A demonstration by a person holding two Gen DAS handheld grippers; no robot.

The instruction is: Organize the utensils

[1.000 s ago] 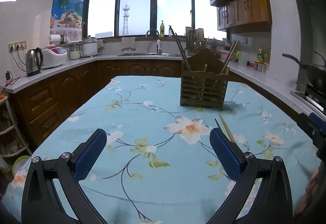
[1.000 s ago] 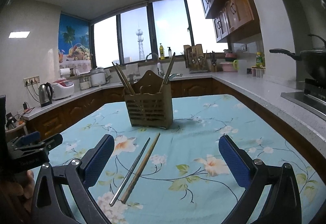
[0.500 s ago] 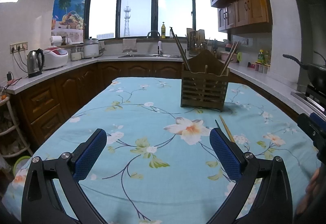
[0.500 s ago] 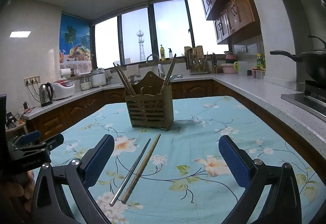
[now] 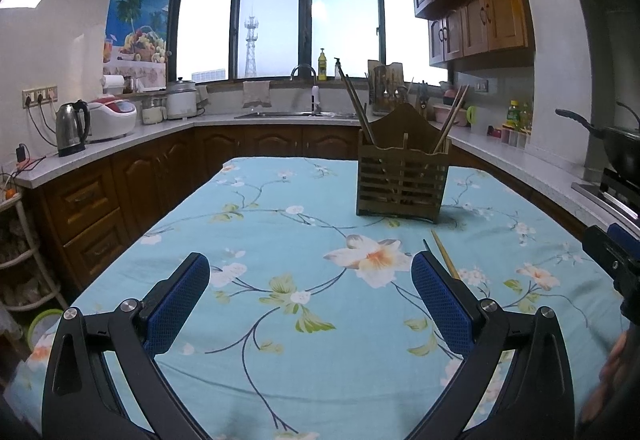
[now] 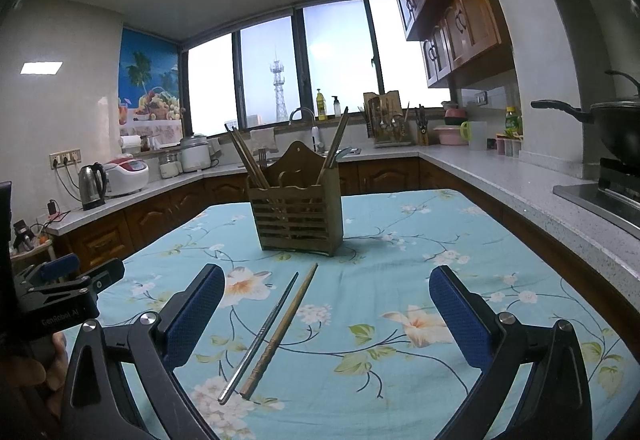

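Observation:
A slatted wooden utensil holder (image 6: 297, 212) stands upright on the floral table (image 6: 400, 240), with chopsticks leaning out of both ends; it also shows in the left wrist view (image 5: 401, 182). A metal chopstick (image 6: 262, 334) and a wooden chopstick (image 6: 282, 328) lie side by side on the cloth in front of it, between my right gripper's fingers. My right gripper (image 6: 326, 314) is open and empty above them. My left gripper (image 5: 310, 298) is open and empty; the wooden chopstick (image 5: 444, 254) pokes out behind its right finger (image 5: 440, 304).
The left hand-held gripper (image 6: 64, 292) shows at the left edge of the right wrist view. Counters ring the table, with a kettle (image 5: 72, 128) and rice cooker (image 5: 112, 118) to the left, a sink (image 5: 296, 115) behind and a wok (image 6: 612, 124) on a stove to the right.
Both views have tilted slightly, so the holder and chopsticks sit a little lower in frame. Nothing on the table has moved and both grippers stay open.

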